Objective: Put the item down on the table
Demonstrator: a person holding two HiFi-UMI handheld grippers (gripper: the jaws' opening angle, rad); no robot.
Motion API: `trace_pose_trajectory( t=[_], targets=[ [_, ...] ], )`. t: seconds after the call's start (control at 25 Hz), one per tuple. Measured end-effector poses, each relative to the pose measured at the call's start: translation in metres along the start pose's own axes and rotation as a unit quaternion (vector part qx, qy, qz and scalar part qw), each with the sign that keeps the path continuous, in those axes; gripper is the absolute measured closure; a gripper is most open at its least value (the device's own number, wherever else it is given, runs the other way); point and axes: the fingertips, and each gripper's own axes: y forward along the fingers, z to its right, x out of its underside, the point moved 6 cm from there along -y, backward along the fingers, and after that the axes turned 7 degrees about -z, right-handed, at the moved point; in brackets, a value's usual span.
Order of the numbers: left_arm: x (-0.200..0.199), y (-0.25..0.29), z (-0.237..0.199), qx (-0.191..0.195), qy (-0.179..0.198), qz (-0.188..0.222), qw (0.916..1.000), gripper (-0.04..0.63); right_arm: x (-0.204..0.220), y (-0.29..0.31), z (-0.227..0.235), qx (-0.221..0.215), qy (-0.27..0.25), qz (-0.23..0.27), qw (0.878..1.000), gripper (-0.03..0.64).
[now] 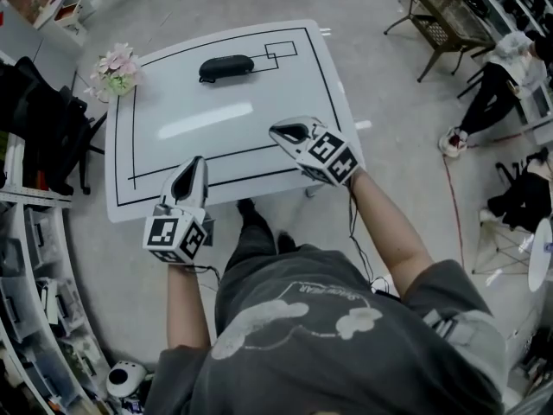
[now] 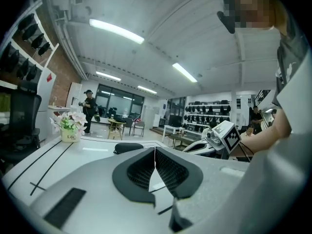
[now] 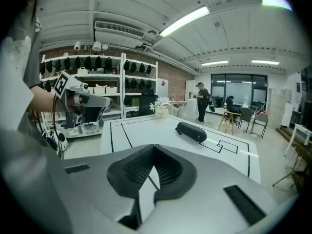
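On the far side of the white tabletop (image 1: pixel 216 145), just right of the flower pot (image 1: pixel 117 69), lies the black case (image 1: pixel 226 67), flat on its long side and touched by neither tool. It looks like a zipped, semi-rigid pouch: probably light, firm enough to keep its shape, with a matte skin that should not slip. A grip across its narrow width near the middle would likely balance it best; its rounded ends offer less hold. A small outlined box (image 1: pixel 281 50) sits further right of the pot, beyond the case. Well apart from the pot, at the opposite near edge, the left gripper (image 1: pixel 199 160) and right gripper (image 1: pixel 276 130) both have their jaws pressed together with nothing between them.
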Motion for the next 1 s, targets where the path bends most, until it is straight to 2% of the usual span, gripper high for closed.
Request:
trace_pose_trajectory(
  t=[0.36, 0.56, 1.0],
  targets=[
    [0.03, -0.026, 0.028, -0.001, -0.007, -0.018, 0.9998, 0.591, 0.009, -0.031, -0.034, 0.027, 0.03, 0.03, 0.999, 0.618],
    [0.045, -0.04, 0.035, 0.011, -0.011, -0.031, 0.9994, 0.591, 0.018, -0.039, -0.053, 0.035, 0.039, 0.021, 0.998, 0.618],
    [0.074, -0.122, 0.05, 0.023, -0.022, -0.035, 0.9989, 0.591, 0.03, -0.076, -0.142, 0.071, 0.056, 0.016, 0.996, 0.618]
  ],
)
